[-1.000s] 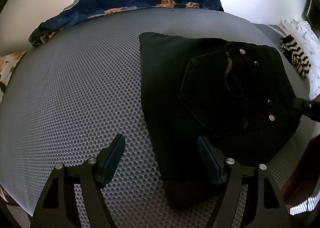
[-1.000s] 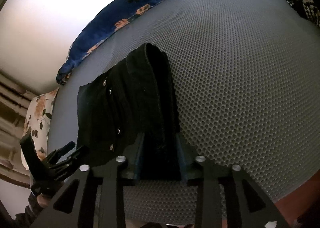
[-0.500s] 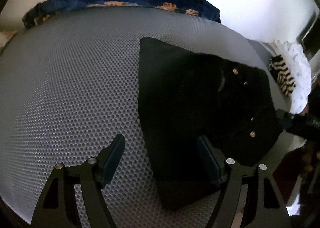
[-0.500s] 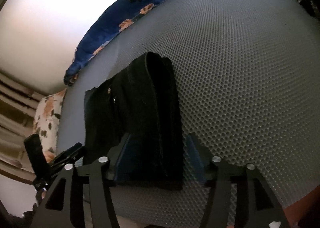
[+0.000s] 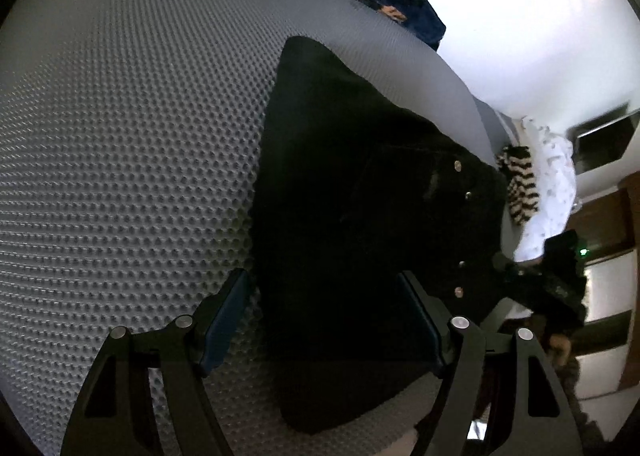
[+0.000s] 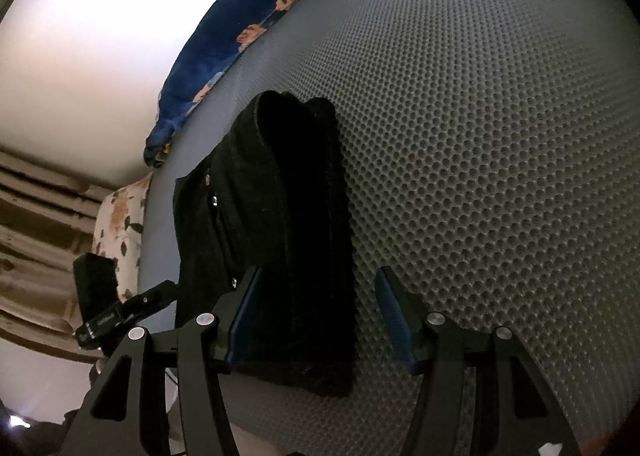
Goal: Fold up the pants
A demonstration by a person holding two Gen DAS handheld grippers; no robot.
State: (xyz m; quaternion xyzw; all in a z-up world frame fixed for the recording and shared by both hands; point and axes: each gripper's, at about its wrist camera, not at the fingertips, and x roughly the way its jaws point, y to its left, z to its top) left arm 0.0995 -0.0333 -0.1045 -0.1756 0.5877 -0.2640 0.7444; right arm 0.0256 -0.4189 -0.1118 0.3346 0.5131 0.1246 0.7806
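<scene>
Here black pants lie folded thick, rivets showing.

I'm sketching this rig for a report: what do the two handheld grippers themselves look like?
Both look alike: the left gripper and right gripper have matte black frames with triangular cut-outs, round silver fasteners at the joints, and two flat fingers faced with dark blue pads. No cables or printed markings show on these close-up frames.
</scene>
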